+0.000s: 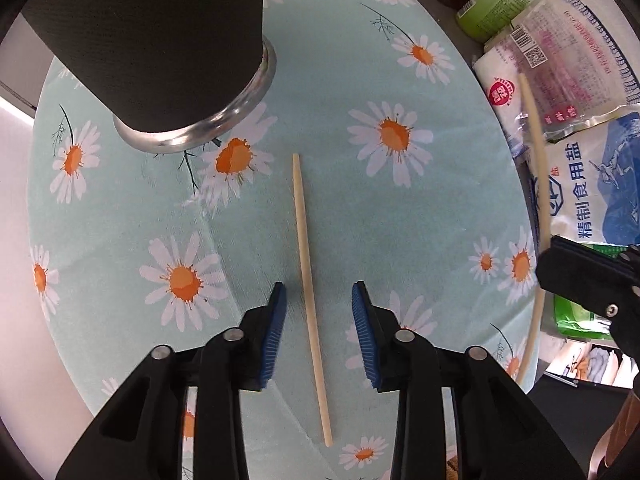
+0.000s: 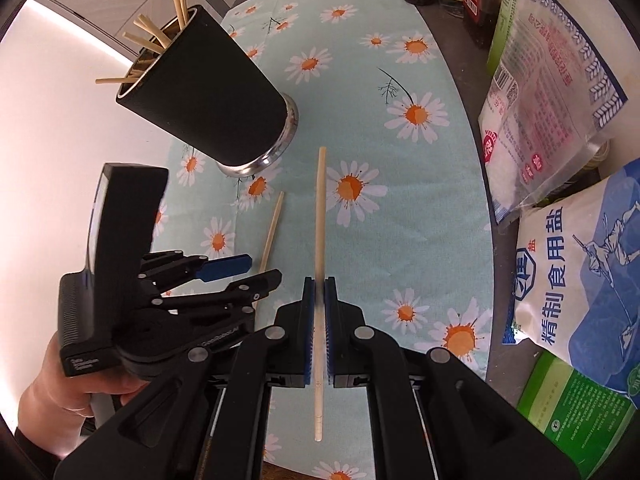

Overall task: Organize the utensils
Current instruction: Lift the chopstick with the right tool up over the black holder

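Your right tool (image 2: 319,292) clamps a chopstick (image 2: 319,216) pointing straight ahead; your left tool (image 1: 319,300), spread, straddles another chopstick (image 1: 306,248); the black cup (image 2: 208,96) holds more.

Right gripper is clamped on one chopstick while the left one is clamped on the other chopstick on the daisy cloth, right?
Not quite. The right gripper is shut on a chopstick, but the left wrist view shows the left gripper open, its pads either side of the second chopstick, not touching it.

chopstick (image 1: 308,280) flat on cloth, another (image 2: 319,240) gripped
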### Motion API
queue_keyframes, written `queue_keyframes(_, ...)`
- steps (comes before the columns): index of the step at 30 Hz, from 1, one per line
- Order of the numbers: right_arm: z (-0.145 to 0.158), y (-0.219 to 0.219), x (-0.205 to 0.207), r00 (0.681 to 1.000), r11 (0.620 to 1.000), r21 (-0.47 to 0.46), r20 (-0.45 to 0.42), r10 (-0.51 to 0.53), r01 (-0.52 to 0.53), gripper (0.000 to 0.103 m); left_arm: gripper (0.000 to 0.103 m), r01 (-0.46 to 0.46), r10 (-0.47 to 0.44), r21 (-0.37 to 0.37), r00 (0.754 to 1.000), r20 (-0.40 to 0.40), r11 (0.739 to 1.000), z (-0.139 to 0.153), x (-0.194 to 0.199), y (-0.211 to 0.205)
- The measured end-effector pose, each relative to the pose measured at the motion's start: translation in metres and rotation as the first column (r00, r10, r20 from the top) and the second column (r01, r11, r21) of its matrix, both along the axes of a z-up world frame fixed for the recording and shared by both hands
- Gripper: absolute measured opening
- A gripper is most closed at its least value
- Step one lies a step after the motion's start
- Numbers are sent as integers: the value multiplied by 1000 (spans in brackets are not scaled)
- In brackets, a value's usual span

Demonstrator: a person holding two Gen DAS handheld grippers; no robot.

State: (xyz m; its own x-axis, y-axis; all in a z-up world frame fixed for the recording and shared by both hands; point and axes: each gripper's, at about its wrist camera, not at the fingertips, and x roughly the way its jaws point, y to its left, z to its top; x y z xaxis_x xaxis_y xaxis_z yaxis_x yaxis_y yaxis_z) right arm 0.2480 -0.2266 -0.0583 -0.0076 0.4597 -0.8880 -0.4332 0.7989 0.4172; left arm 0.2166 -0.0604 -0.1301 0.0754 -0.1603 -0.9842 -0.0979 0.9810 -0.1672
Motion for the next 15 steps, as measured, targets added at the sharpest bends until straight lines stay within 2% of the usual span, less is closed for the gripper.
queue_keyframes(2,1,-2,0,1000,1000,11,-1,3,-3,6,22,-12,12,8,1000,1,1000,-1,1,1)
queue_keyframes(7,3,-4,-3,1000,999,31,-4,8,-8,6,16,-8,8,43,1000,-8,999,-6,3,-7)
queue_keyframes(10,3,-6,-2,1000,999,41,-7,6,-6,6,4,10,-10,57,1000,-3,998,-7,7,-15)
queue_keyframes(13,2,-7,-3,1000,999,46,-17,5,-4,6,4,25,-26,83,1000,14,996,-5,5,-24)
queue_keyframes(15,-1,-6,-4,1000,999,47,-26,7,-6,6,4,13,-14,76,1000,17,997,-5,3,-25)
